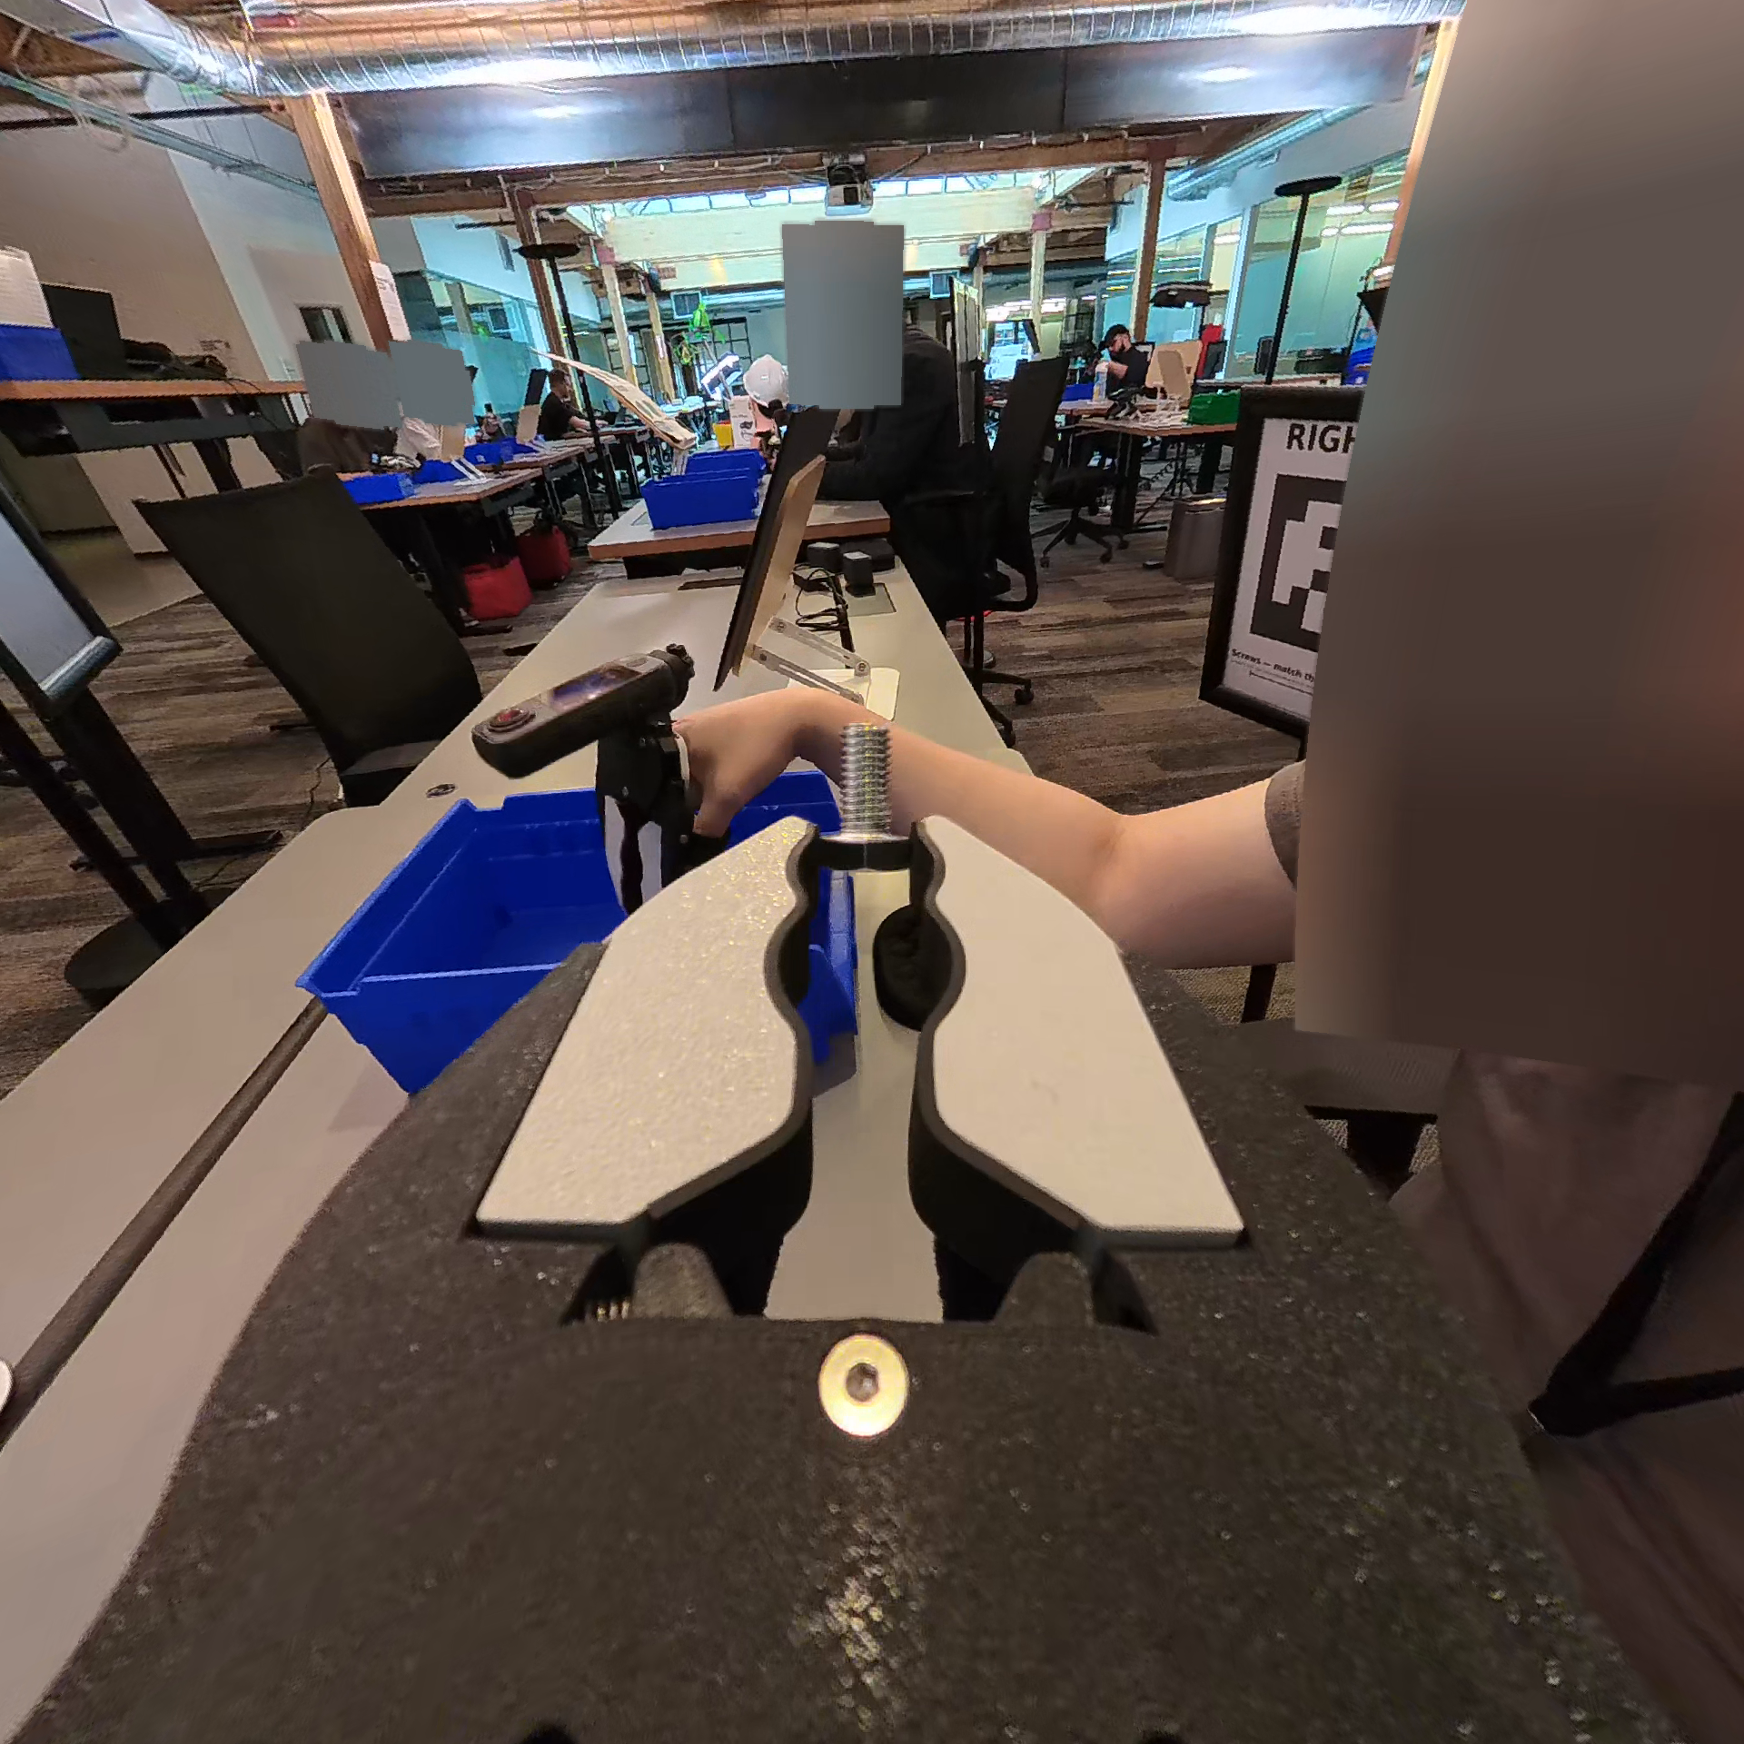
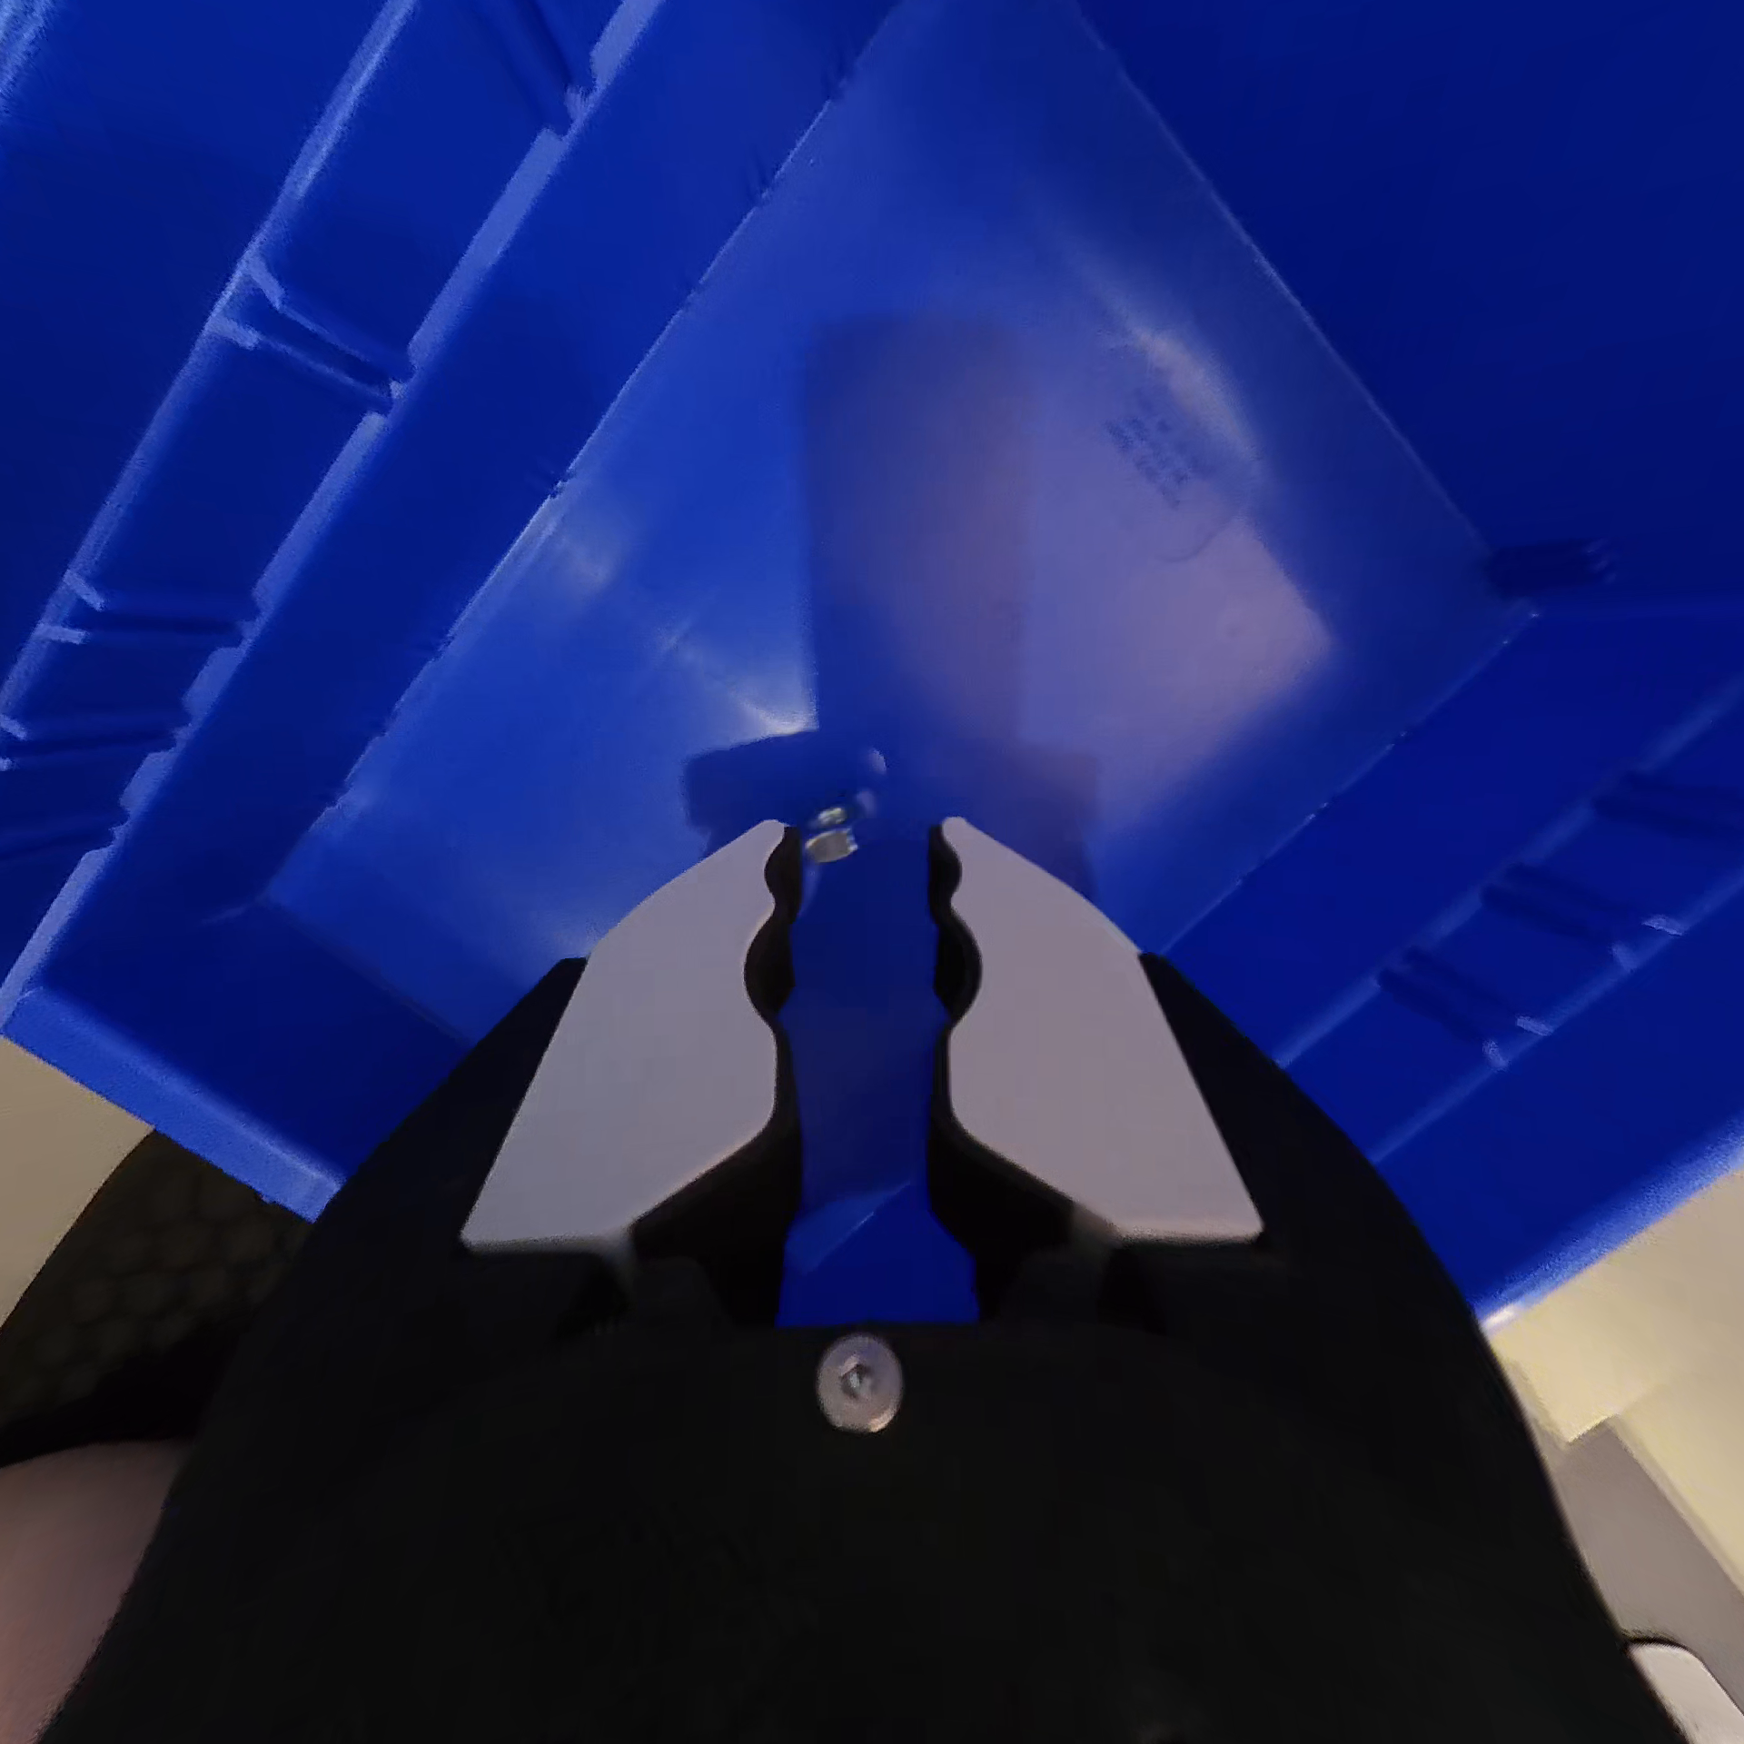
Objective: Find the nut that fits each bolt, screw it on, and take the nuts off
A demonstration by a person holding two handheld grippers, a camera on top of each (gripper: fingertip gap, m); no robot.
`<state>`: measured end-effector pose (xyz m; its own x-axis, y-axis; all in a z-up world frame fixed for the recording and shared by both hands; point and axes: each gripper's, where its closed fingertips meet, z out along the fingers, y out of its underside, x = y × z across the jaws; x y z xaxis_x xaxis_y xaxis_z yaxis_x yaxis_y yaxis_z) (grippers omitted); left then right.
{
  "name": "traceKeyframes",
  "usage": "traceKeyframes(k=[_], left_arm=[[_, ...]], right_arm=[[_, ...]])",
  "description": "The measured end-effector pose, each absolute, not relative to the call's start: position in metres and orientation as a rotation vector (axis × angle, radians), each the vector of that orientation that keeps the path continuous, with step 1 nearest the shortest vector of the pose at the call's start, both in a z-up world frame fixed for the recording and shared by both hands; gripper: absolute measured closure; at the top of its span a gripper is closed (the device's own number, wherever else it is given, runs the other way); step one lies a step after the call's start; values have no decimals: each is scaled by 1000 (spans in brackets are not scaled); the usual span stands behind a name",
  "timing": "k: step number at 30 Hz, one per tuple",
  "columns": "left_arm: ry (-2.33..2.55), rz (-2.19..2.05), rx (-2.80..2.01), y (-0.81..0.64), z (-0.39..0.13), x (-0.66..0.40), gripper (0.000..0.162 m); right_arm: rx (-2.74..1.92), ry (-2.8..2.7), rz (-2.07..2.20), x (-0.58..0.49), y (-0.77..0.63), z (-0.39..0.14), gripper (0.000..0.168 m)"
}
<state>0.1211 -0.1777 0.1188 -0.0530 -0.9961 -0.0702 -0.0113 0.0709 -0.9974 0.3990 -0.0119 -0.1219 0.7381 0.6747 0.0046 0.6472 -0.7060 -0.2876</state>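
Open office w/ grey worktop (image 1: 142, 1114). Blue bin (image 1: 472, 906) on it. Left claw (image 1: 863, 835) clamped on bolt (image 1: 864, 774), thread up. Right claw (image 2: 859, 830) apart in bin, nut (image 2: 830, 843) by one tip. Step: nut pickup; next, prob. centre & close.

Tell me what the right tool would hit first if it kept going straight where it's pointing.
Probably the small silver metal nut just ahead of the right tool's open tips, beside its left fingertip, then the blue plastic bin's floor. Depth is unclear.
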Motion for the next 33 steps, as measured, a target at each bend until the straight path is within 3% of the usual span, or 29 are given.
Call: traceKeyframes(k=[5,14,21,26,30,33], left_arm=[[1288,-1173,-1154,-176,117,122,144],[1236,-960,-1248,-149,101,127,145],[1327,-874,-1273,-151,80,140,145],[1330,-882,-1268,-154,80,142,145],[1351,-893,-1245,-159,80,143,145],[1359,-897,-1234,-161,80,144,145]], right_arm=[[-2561,-1004,131,395,-4,-98,139],[-2138,-962,195,338,-21,19,143],[-1263,-1391,806,175,-133,118,141],[-1228,-1488,893,131,-159,106,141],[-1256,-1508,886,123,-158,96,157],[-1258,-1530,884,124,-158,93,158]])
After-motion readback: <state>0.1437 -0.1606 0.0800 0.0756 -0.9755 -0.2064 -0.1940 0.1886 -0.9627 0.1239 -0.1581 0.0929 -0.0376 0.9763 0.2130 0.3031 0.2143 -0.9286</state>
